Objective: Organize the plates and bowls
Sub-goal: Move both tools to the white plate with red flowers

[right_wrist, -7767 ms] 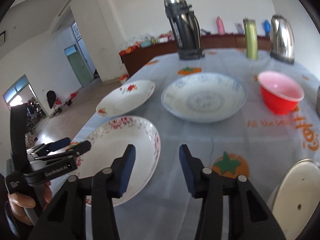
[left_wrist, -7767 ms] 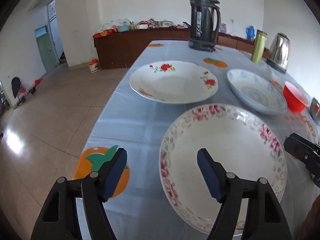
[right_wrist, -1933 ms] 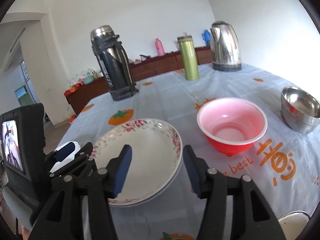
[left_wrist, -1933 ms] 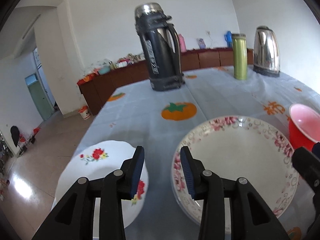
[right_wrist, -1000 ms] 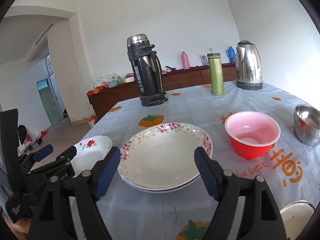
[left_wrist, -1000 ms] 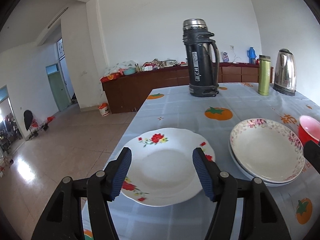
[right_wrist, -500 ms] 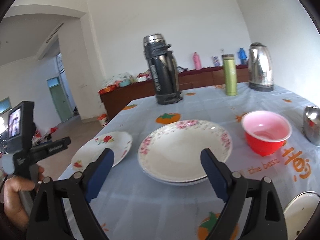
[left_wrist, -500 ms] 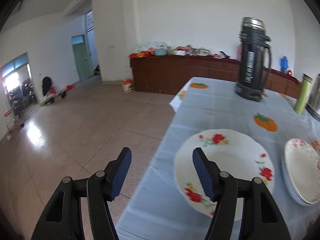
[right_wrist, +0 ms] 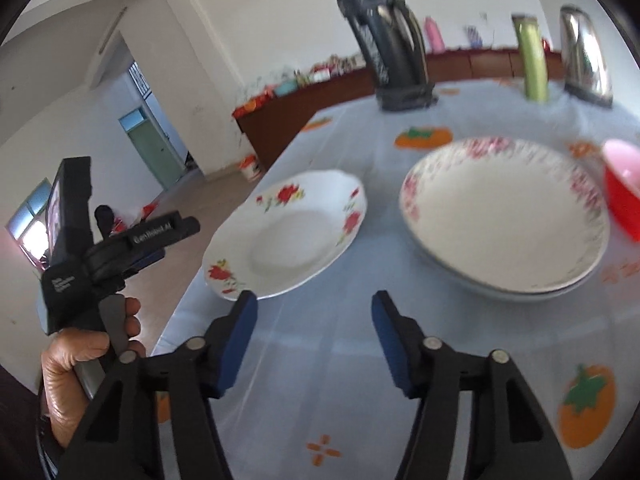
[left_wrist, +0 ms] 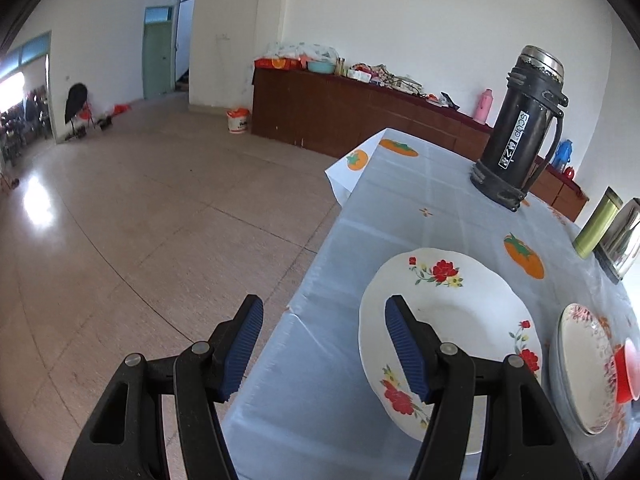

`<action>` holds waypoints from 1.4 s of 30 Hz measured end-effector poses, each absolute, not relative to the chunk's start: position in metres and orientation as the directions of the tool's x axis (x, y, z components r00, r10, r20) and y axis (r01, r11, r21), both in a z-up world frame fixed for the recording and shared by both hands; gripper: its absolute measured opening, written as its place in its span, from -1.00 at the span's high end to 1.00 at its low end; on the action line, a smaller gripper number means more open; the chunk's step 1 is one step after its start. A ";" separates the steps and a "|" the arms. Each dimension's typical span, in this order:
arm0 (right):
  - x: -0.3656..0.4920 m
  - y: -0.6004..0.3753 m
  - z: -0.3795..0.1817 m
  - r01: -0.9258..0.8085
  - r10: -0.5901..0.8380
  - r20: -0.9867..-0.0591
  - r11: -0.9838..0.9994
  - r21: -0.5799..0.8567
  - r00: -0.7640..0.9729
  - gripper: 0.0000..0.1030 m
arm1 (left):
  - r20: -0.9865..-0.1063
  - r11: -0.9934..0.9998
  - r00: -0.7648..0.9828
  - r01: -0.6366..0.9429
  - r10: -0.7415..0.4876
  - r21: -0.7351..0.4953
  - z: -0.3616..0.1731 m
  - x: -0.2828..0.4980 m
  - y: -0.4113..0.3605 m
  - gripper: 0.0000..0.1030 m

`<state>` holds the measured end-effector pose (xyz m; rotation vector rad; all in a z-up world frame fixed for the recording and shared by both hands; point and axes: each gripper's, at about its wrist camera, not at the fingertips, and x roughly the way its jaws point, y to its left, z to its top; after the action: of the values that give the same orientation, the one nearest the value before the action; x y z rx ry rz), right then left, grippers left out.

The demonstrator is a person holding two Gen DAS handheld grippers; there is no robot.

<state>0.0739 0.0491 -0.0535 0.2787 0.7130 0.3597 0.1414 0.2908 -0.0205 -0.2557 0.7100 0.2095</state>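
A white plate with red flowers lies near the table's left edge; it also shows in the right wrist view. A pink-flowered plate sits stacked on another plate to its right, and shows at the right edge of the left wrist view. A red bowl stands right of the stack. My left gripper is open and empty above the table's left edge, its right finger over the red-flowered plate's rim. My right gripper is open and empty over bare tablecloth in front of both plates.
A black thermos, a green flask and a steel kettle stand at the table's far end. The table edge drops to tiled floor on the left. The hand holding the left gripper is at the left.
The left gripper has swung left, now straddling the table's left edge beside the red-flowered plate. The right gripper has moved closer and lower over the tablecloth before the plates.
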 end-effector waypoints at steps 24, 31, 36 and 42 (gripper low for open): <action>0.144 0.058 -0.076 -0.173 0.472 -0.629 0.862 0.477 0.617 0.33 | -0.734 0.945 0.678 -0.258 0.028 -0.202 -0.045 0.177 0.292 -0.28; 0.148 0.059 -0.079 -0.179 0.497 -0.632 0.848 0.499 0.594 0.47 | -0.749 0.949 0.662 -0.248 0.021 -0.193 -0.050 0.179 0.288 -0.28; 0.138 0.044 -0.072 -0.162 0.519 -0.599 0.822 0.547 0.610 0.41 | -0.735 0.934 0.678 -0.255 -0.011 -0.250 -0.044 0.175 0.298 -0.28; 0.147 0.050 -0.075 -0.156 0.521 -0.606 0.820 0.551 0.601 0.41 | -0.742 0.919 0.668 -0.261 -0.049 -0.296 -0.049 0.177 0.304 -0.28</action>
<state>0.1474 0.0504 -0.0754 0.4765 0.8406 0.4097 0.1767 0.3044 -0.0489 -0.3990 0.8360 0.1231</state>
